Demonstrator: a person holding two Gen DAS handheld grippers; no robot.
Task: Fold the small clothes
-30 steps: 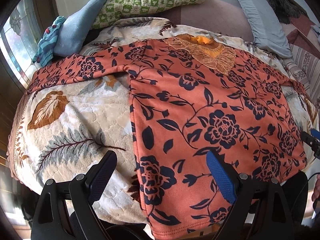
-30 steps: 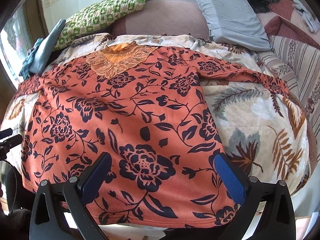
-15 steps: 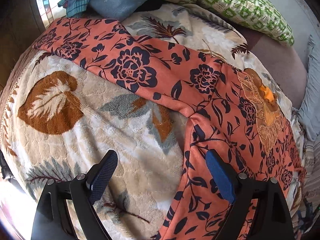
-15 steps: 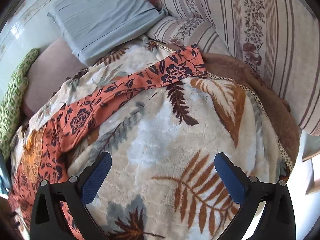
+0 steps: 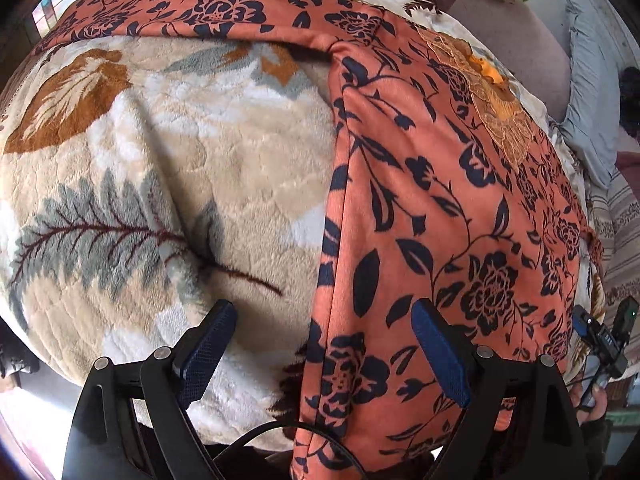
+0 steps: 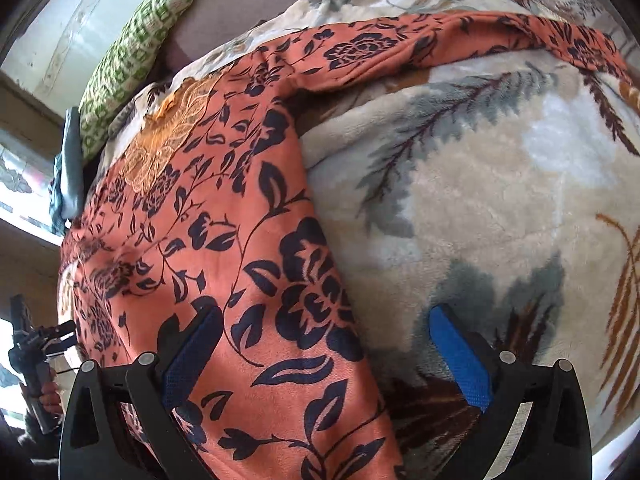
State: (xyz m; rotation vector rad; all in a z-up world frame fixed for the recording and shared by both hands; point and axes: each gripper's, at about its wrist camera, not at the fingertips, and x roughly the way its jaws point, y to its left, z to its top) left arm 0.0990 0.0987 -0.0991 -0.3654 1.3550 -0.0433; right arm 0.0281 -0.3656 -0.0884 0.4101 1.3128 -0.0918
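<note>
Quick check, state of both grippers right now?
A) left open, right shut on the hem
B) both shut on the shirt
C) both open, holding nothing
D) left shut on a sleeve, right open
C: the left gripper and the right gripper each have their fingers spread wide apart over a side edge of the shirt, which lies flat on the blanket with both sleeves out.

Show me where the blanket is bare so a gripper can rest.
Bare blanket lies left of the orange floral top, below its spread sleeve. More bare blanket lies right of the top, under the other sleeve. The middle is covered by the top; pillows crowd the back.
</note>
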